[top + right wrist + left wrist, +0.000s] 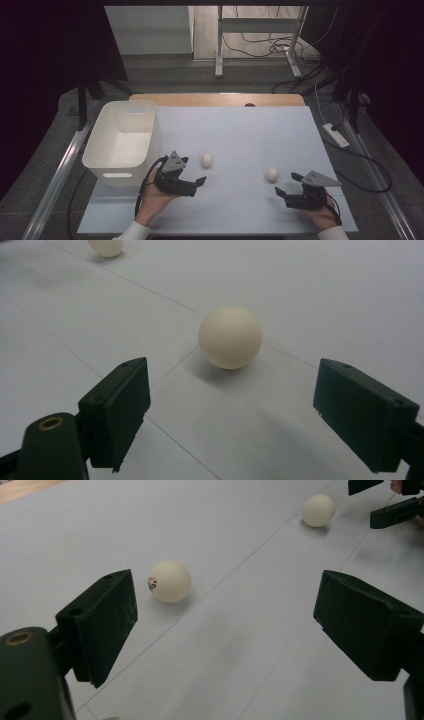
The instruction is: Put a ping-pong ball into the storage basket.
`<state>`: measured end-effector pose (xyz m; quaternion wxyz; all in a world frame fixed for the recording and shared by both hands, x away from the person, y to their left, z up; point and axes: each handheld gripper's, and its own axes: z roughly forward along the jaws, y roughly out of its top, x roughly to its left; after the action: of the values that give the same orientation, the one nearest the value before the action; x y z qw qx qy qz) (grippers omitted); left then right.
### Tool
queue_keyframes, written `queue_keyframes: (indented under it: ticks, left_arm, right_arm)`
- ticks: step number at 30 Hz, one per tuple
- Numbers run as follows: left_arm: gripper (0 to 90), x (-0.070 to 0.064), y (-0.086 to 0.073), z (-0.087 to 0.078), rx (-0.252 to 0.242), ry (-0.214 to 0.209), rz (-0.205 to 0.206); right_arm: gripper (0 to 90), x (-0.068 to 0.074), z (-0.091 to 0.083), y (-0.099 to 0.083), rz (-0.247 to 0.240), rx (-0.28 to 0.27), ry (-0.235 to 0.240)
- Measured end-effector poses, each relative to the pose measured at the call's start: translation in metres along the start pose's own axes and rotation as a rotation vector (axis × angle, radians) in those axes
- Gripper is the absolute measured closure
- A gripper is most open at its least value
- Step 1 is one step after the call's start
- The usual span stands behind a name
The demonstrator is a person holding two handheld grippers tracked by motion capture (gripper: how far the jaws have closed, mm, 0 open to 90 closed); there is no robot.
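Two white balls lie on the pale mat (240,125). The left ball (207,160) (170,581), with a small dark mark on it, rests just ahead of my left gripper (194,171) (227,605), off toward its left jaw. My left gripper is open with nothing between its jaws. The right ball (272,174) (230,337) sits just ahead of my right gripper (287,183) (232,385), centred between its open jaws and apart from them. The right ball (318,510) lies far off in the left gripper view; the left ball (106,246) lies far off in the right gripper view.
A white plastic bin (122,140) stands on the mat's left side, close to my left hand. A wooden table edge (215,99) runs along the back. Cables and a desk frame (260,30) lie on the floor beyond.
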<state>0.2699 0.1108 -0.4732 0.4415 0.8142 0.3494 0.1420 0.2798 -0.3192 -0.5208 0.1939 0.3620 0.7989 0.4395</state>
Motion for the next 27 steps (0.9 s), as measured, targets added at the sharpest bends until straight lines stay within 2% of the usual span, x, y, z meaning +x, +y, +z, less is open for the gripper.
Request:
queue_keyframes:
  ticks: [20, 27]
  left_arm:
    - [11.6, -0.002, 0.006, 0.009, 0.006, -0.016, 0.010]
    - [11.8, -0.001, 0.007, 0.012, 0.011, -0.021, 0.010]
  right_arm:
    - [15.5, 0.000, 0.001, 0.000, -0.005, 0.004, 0.004]
    - [16.0, 0.001, 0.001, -0.001, -0.020, 0.015, 0.003]
